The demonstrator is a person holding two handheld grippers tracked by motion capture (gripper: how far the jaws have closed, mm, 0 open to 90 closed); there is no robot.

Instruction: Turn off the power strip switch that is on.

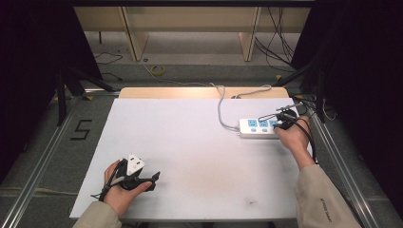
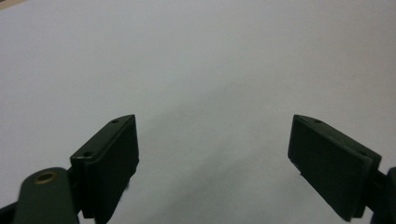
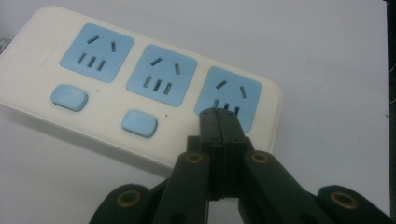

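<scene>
- left gripper [image 1: 153,180]: near-left part of the white table [image 1: 190,142], held low in the person's left hand [image 1: 121,192]. Jaws wide apart, nothing between them; its own view has bare white surface past the pads [image 2: 112,163].
- power strip [image 1: 259,127]: far right of the table, three blue sockets, grey cord [image 1: 221,111] running off the back edge.
- right gripper [image 3: 218,122]: jaws pressed together, clamping nothing, tips over the strip's end socket [image 3: 229,95], where that socket's switch would be. Contact can't be confirmed.
</scene>
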